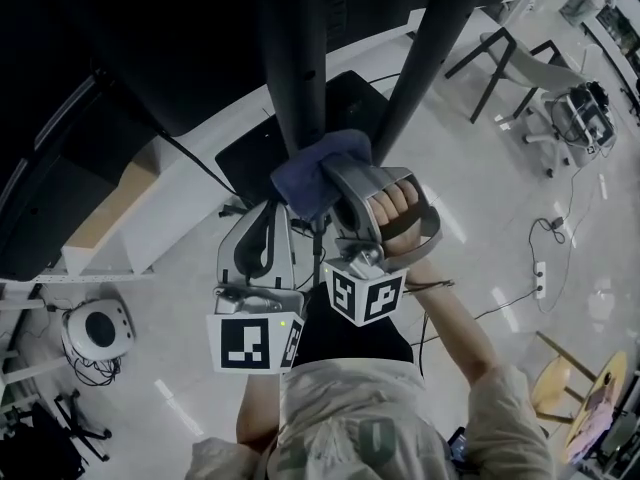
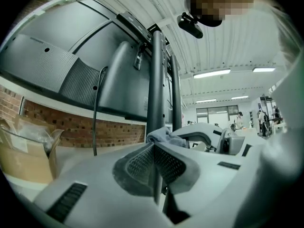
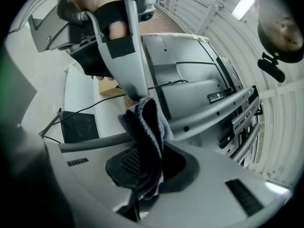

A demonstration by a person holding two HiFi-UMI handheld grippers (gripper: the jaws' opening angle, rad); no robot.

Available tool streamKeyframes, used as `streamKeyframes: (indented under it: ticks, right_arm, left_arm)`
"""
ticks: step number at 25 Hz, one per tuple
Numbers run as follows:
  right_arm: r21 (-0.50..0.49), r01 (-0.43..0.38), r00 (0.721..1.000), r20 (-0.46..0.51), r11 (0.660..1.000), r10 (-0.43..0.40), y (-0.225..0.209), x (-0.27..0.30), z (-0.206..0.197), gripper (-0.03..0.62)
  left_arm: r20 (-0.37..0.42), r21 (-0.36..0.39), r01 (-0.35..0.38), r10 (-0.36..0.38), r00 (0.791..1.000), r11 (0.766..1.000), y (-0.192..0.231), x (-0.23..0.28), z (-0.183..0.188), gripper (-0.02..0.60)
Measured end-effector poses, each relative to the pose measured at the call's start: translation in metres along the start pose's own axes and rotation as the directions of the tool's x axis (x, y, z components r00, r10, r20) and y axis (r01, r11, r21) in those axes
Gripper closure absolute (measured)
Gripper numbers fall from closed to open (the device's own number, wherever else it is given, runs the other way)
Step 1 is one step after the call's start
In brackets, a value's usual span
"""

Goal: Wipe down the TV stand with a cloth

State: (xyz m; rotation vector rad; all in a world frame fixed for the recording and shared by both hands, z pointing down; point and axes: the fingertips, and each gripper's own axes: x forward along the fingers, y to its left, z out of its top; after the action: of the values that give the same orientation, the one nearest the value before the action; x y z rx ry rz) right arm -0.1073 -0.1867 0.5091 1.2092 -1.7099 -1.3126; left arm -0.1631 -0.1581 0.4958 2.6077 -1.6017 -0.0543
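Observation:
A dark blue cloth (image 1: pixel 313 175) is pressed against the dark upright pole (image 1: pixel 300 58) of the TV stand, under the TV's back (image 2: pixel 52 65). My right gripper (image 1: pixel 338 180) is shut on the cloth (image 3: pixel 148 122), which bunches between its pads and hangs over them. Just left of it, my left gripper (image 1: pixel 277 206) is shut with nothing between its pads (image 2: pixel 142 163), its tip next to the pole (image 2: pixel 156 80) and the cloth (image 2: pixel 164 136). From the right gripper view, the left gripper's finger (image 3: pixel 130 56) and the hand holding it stand directly beyond the cloth.
The stand's black base plate (image 1: pixel 250 158) lies on the floor with cables around it. A white shelf (image 1: pixel 170 208) and a cardboard box (image 2: pixel 23 160) run along the brick wall. A chair (image 1: pixel 520 63), power strip (image 1: pixel 541 278), round white device (image 1: pixel 100 328) and wooden stool (image 1: pixel 580 388) are around.

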Motion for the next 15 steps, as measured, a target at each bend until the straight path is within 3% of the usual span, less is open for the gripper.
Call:
streamKeyframes:
  ticks: [9,15]
  right_arm:
    - [-0.014,-0.047,0.999,0.002,0.999,0.047,0.095,-0.006,-0.035,0.537]
    - [-0.027,-0.120,0.993,-0.015,0.992,0.120,0.159,-0.012,-0.053,0.537]
  left_arm:
    - [-0.018,0.006,-0.019,0.020,1.000,1.000,0.012,0.008,-0.074,0.566]
    - [-0.030,0.014,-0.030,0.030,0.999,0.999,0.020,0.020,-0.100,0.566]
